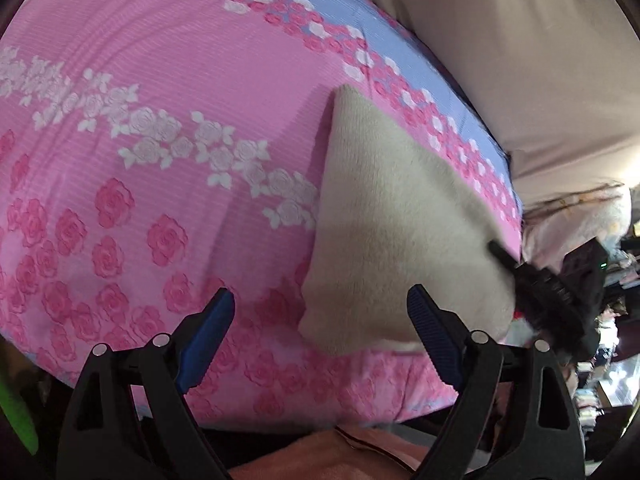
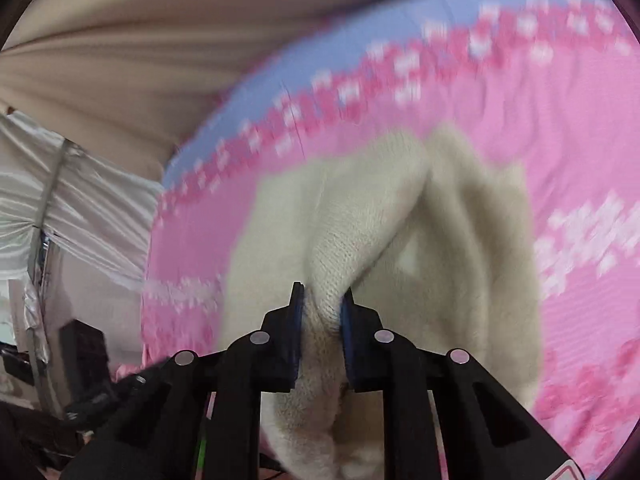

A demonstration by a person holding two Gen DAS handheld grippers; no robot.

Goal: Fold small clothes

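Observation:
A small cream knit garment (image 1: 384,216) lies on a pink rose-patterned bedsheet (image 1: 160,80). My left gripper (image 1: 320,312) is open and empty, hovering just above the garment's near left corner. My right gripper (image 2: 322,304) is shut on a pinched fold of the cream garment (image 2: 360,216) and lifts that edge off the sheet. In the left wrist view the right gripper (image 1: 520,268) shows at the garment's right edge. The right wrist view is motion-blurred.
The sheet (image 2: 560,140) has a blue band (image 1: 340,20) along its far edge. Beige curtain fabric (image 1: 520,60) hangs behind the bed. Cluttered shelves (image 1: 612,320) stand at the right. A pink cloth (image 1: 340,456) lies below the bed's near edge.

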